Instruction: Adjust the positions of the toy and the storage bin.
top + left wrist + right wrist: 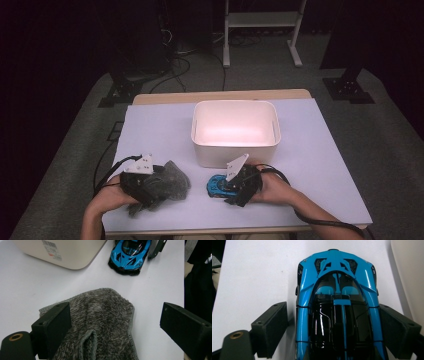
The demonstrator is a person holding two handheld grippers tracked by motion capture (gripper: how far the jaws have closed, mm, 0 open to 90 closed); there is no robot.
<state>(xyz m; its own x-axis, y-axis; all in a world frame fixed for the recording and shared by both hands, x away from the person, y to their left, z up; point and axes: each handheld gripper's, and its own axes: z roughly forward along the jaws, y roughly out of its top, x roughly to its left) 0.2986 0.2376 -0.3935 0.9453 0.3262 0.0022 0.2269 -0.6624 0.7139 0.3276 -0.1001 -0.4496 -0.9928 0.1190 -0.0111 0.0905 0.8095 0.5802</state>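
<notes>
A blue and black toy sports car (pixel 337 290) stands on the white table, just in front of the white bin (pixel 235 150). My right gripper (pixel 337 322) is open and straddles the car's body: the right jaw is against its side and the left jaw stands a small gap off. A crumpled grey fuzzy cloth (pixel 105 315) lies at the front left of the table. Over it, my left gripper (pixel 117 325) is wide open, the left jaw on the cloth and the right jaw beyond its edge. In the high view the car (pixel 216 185) sits at the tip of the right gripper (pixel 226 187), and the cloth (pixel 175 177) at the left gripper (pixel 159 184).
The bin (pixel 62 251) is empty, with a barcode label on its side. The table's front edge (pixel 240 227) runs just behind both hands. A white metal stand (pixel 260 22) and cables are on the floor beyond the table.
</notes>
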